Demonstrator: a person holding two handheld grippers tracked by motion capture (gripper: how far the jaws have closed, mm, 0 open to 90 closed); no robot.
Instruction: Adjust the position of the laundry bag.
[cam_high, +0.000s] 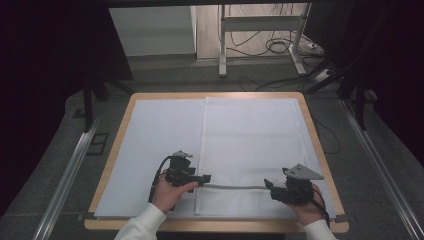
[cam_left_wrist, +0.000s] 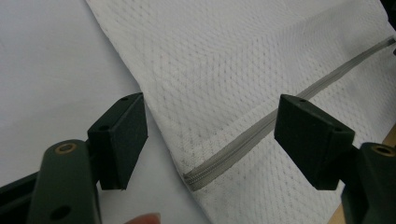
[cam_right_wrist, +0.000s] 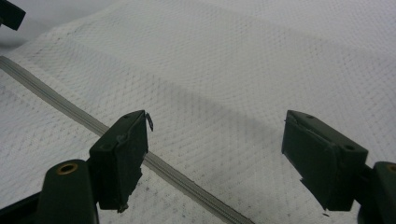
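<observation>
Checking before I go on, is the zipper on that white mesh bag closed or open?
Closed: the grey zipper lies as one flat joined band across the mesh bag, no gap.

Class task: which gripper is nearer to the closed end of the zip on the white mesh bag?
Left. The left gripper hangs open right over the zip's end at the mesh bag's edge. The right gripper sits open farther along the zip.

Both white-sleeved forearms enter from the near edge; the black left gripper (cam_high: 206, 178) and black right gripper (cam_high: 268, 185) face each other, jaws spread apart.
</observation>
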